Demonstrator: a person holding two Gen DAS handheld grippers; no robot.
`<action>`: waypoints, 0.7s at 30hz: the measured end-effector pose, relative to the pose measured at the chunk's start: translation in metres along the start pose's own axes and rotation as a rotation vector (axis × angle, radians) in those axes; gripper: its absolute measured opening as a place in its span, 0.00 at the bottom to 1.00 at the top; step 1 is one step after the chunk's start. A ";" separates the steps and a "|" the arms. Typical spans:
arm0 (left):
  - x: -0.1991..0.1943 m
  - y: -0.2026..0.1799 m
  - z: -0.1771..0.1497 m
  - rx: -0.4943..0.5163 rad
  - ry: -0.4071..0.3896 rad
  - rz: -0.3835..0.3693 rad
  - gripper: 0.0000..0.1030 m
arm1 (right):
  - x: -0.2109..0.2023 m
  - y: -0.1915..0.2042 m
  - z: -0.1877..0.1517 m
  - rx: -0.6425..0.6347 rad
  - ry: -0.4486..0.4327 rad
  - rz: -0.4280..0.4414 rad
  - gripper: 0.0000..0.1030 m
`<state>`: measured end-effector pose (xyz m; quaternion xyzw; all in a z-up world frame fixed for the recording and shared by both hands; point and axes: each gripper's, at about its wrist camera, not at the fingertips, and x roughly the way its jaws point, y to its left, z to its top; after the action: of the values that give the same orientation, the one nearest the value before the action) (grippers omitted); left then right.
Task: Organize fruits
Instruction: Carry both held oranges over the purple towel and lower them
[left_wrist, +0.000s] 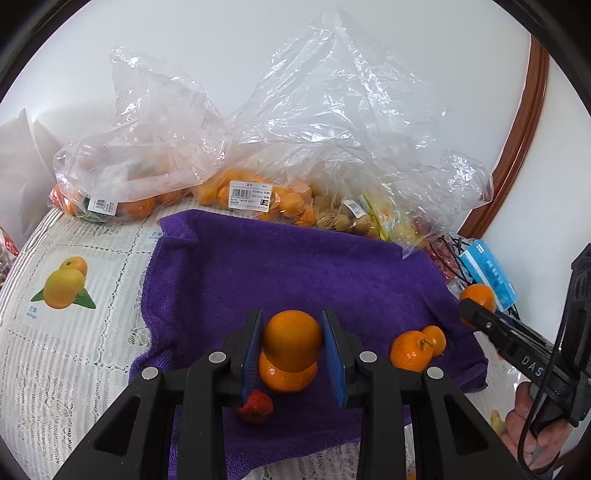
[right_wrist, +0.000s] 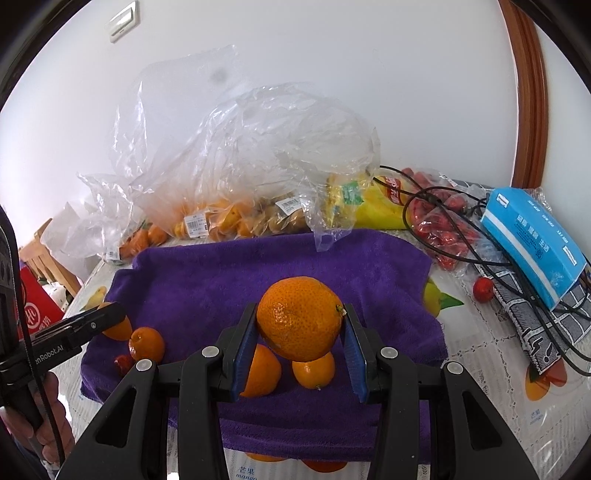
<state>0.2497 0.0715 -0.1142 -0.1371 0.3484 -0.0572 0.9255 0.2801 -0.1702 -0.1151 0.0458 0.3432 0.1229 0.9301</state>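
White wall behind; surface (left_wrist: 74, 332) covered with a lace-pattern cloth printed with fruit pictures. Purple towel (left_wrist: 295, 266) spread across the middle.

Far edge, left to right: clear plastic bags (left_wrist: 295, 122) of orange fruit with price labels, a bag of small tan fruit, yellow packaging, a bag of red fruit (right_wrist: 439, 225) under black cable, a blue tissue pack (right_wrist: 532, 243).

Left claw (left_wrist: 292, 345): blue pads pinching a small orange (left_wrist: 293, 339), held above the near part of the towel. Directly beneath it lay a second orange (left_wrist: 286, 378); a red fruit (left_wrist: 255, 404) lay just beside the left pad.

Right claw (right_wrist: 300, 326): pads pinching a large mandarin (right_wrist: 299, 323), held over the towel's near right part. Two mandarins (right_wrist: 314, 369) lay on the towel below it, one partly hidden behind the left pad.

Loose red fruit (right_wrist: 484, 288) lay on the cloth to the right of the towel, near the tissue pack. A hand (left_wrist: 532, 432) gripped the right claw's handle.
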 end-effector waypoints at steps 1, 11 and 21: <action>0.000 0.000 0.000 -0.003 0.002 -0.013 0.29 | 0.001 0.000 -0.001 -0.002 0.003 -0.001 0.42; 0.005 -0.006 -0.006 -0.014 0.015 -0.079 0.29 | 0.005 0.004 -0.005 -0.020 0.024 -0.001 0.42; 0.015 -0.012 -0.010 -0.005 0.062 -0.094 0.29 | 0.007 0.007 -0.007 -0.032 0.036 -0.006 0.42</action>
<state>0.2541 0.0549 -0.1277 -0.1538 0.3701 -0.1042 0.9102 0.2791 -0.1617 -0.1234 0.0274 0.3582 0.1264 0.9246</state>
